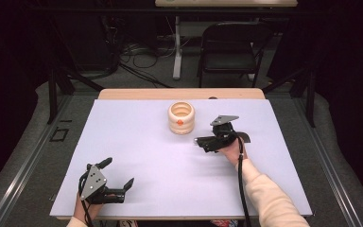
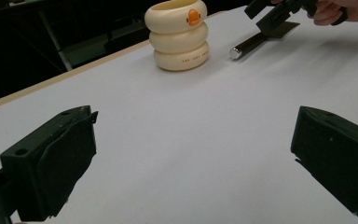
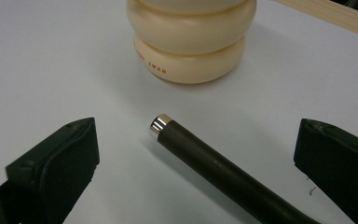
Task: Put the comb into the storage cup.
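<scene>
Right gripper view: fingers (image 3: 56, 172) stand wide apart with nothing between the pads; a dark rod (image 3: 223, 172) lies on the desk (image 3: 51, 56) in the gap, its silver end cap pointing at the cream holder (image 3: 191, 42).
Right gripper: (image 1: 208, 142) low over the rod, just beside the holder, not gripping.
Left gripper: (image 1: 118, 178) fingers spread wide, empty, near the desk's front edge, well apart from both things.
Rod handling: likely stiff, smooth and light (a round barrel may roll or slip); best taken across mid-barrel, clear of the slick metal cap.
Holder handling: three stacked rings, probably soft rubbery plastic, stable and open-topped.
Writing: small orange letters on the bottom ring, "SWAN" readable; an orange duck-like mark (image 2: 193, 17) on the top ring.
</scene>
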Demonstrator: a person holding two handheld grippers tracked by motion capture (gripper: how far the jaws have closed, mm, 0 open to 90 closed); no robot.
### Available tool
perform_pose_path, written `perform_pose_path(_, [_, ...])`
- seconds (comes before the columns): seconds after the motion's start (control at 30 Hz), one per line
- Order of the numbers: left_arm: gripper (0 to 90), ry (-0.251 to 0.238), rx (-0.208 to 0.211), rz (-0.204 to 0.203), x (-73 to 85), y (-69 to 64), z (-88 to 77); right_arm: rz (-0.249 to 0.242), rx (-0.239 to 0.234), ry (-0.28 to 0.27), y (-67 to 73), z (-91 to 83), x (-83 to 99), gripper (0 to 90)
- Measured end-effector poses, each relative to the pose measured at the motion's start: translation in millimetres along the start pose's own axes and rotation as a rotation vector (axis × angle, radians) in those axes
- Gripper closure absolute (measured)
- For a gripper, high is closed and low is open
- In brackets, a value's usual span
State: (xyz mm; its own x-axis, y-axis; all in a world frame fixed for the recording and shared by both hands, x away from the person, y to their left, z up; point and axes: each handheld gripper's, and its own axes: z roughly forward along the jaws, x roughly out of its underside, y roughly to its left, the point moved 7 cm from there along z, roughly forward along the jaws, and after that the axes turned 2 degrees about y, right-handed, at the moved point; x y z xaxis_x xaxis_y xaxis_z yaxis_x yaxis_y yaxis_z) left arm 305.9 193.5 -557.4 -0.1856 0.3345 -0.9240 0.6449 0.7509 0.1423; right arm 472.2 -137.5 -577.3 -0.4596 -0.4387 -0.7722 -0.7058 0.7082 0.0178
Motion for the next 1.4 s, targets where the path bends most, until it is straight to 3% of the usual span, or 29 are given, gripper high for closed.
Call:
perform_pose_path(0.3, [0.1, 0.018, 0.019, -0.003, 1.6, -1.7, 2.6, 0.006, 0.016, -0.004, -6.1, 6.9, -8.0, 0.8])
perform_pose_path(0.43, [0.1, 0.018, 0.016, -0.006, 1.5, -1.3, 3.1, 0.01, 0.021, 0.003, -7.1, 9.7, -10.2, 9.3])
perform_pose_path(0.47, [0.1, 0.018, 0.015, -0.005, 1.3, -1.2, 3.3, 0.001, 0.026, 0.014, -7.4, 13.4, -10.3, 16.5])
perform_pose_path(0.53, [0.1, 0.022, 0.013, -0.001, 1.5, -1.3, 3.8, 0.0, 0.035, 0.023, -7.8, 15.1, -10.3, 18.6])
perform_pose_path(0.6, [0.1, 0.025, 0.013, -0.005, 2.2, -0.8, 3.6, 0.002, 0.051, 0.022, -8.7, 17.5, -12.8, 37.7])
perform_pose_path(0.63, [0.1, 0.025, 0.013, -0.005, 2.2, -0.8, 3.6, 0.002, 0.051, 0.022, -8.7, 17.5, -12.8, 37.7])
perform_pose_path(0.67, [0.1, 0.024, 0.012, -0.005, 2.2, -0.6, 3.1, -0.003, 0.042, 0.027, -8.0, 18.8, -14.2, 54.1])
perform_pose_path(0.7, [0.1, 0.024, 0.012, -0.005, 2.2, -0.6, 3.1, -0.003, 0.042, 0.027, -8.0, 18.8, -14.2, 54.1])
perform_pose_path(0.77, [0.1, 0.024, 0.011, -0.004, 2.1, -0.7, 3.0, -0.037, 0.044, 0.043, -6.5, 21.6, -13.7, 65.9])
perform_pose_path(0.93, [0.1, 0.029, 0.016, 0.0, 2.2, -1.5, 3.9, -0.072, 0.045, 0.071, -1.3, 29.8, -14.2, 85.0])
perform_pose_path(1.07, [0.1, 0.031, 0.015, -0.003, 2.6, -1.3, 3.8, -0.091, 0.048, 0.087, 3.2, 34.2, -15.3, 90.0])
perform_pose_path(1.4, [0.1, 0.032, 0.017, -0.002, 2.7, -1.3, 3.3, -0.122, 0.03, 0.141, 12.5, 42.5, -11.8, 90.0])
